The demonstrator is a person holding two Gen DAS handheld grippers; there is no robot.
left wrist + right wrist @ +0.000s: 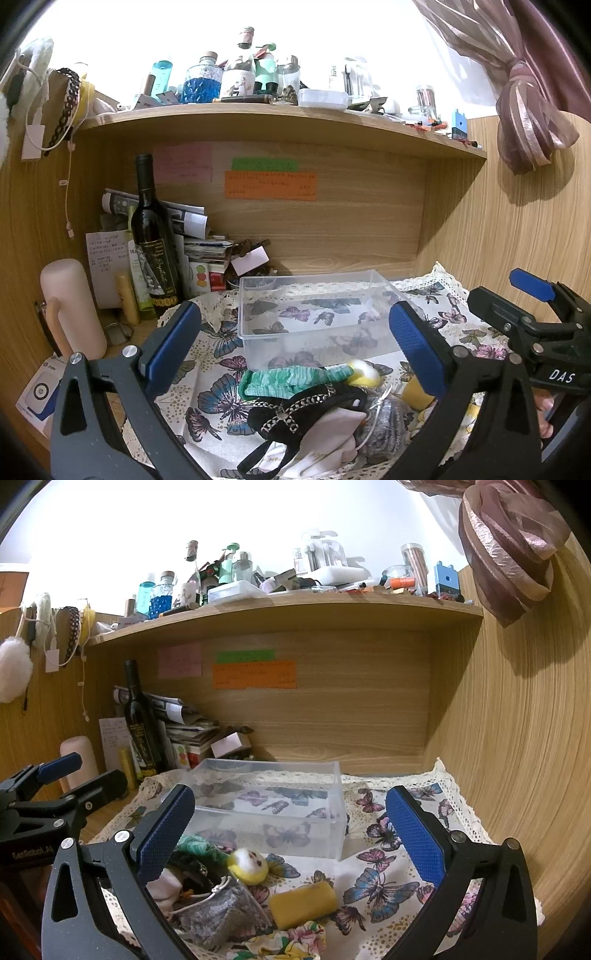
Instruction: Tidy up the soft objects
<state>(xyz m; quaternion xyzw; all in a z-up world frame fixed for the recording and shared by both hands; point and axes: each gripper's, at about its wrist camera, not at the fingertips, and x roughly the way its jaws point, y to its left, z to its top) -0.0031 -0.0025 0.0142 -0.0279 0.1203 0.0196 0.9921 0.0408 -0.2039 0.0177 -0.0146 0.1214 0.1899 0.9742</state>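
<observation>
A clear plastic bin stands empty on a butterfly-print cloth. In front of it lies a pile of soft things: a green knit piece, a black chain-trimmed strap, a white cloth, a grey drawstring pouch, a small yellow-and-white plush, a yellow sponge and a floral scrunchie. My left gripper is open above the pile. My right gripper is open, over the plush and sponge. Each gripper shows in the other's view.
A dark wine bottle, a pink tumbler, papers and small boxes crowd the back left corner. A wooden shelf full of bottles runs overhead. Wooden walls close in behind and on the right, with a tied curtain.
</observation>
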